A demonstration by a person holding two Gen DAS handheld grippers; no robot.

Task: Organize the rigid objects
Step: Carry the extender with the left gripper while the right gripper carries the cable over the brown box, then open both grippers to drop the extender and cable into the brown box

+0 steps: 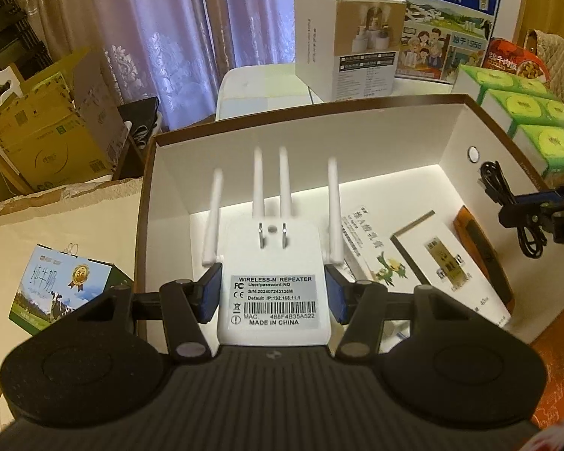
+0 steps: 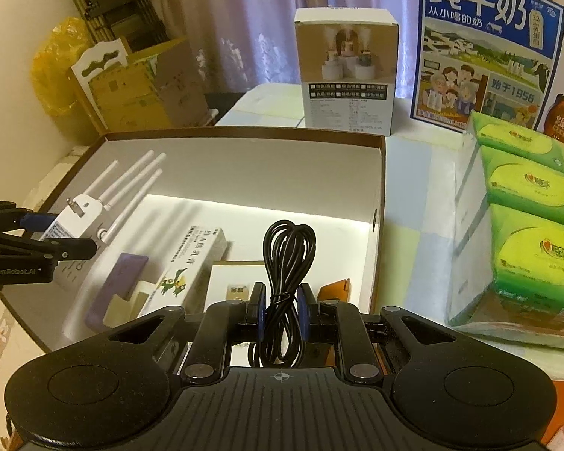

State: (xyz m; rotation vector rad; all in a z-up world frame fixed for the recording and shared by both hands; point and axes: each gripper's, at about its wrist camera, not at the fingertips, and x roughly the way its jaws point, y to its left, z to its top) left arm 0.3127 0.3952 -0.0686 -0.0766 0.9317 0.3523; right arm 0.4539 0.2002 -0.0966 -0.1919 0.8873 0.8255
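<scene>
A white wireless repeater [image 1: 272, 240] with several antennas is gripped at its sides by my left gripper [image 1: 273, 289], label and plug prongs facing up. It hangs over the left part of an open brown box with a white lining [image 1: 319, 143]. My right gripper [image 2: 281, 308] is shut on a coiled black cable [image 2: 289, 248] above the box's [image 2: 263, 165] right part. In the right wrist view, the left gripper [image 2: 67, 235] and the repeater [image 2: 79, 210] show at the left edge. The right gripper [image 1: 522, 206] and the cable [image 1: 496, 180] show at the right edge of the left wrist view.
In the box lie a bird-print carton [image 2: 191, 263], a white-gold box [image 1: 443, 263], an orange-brown item [image 1: 477, 236] and a purple object [image 2: 120, 282]. Behind stand a white product box [image 1: 349, 41] and a blue milk carton [image 1: 451, 18]. Green tissue packs [image 2: 526, 195] sit right, a small milk carton [image 1: 56, 289] left.
</scene>
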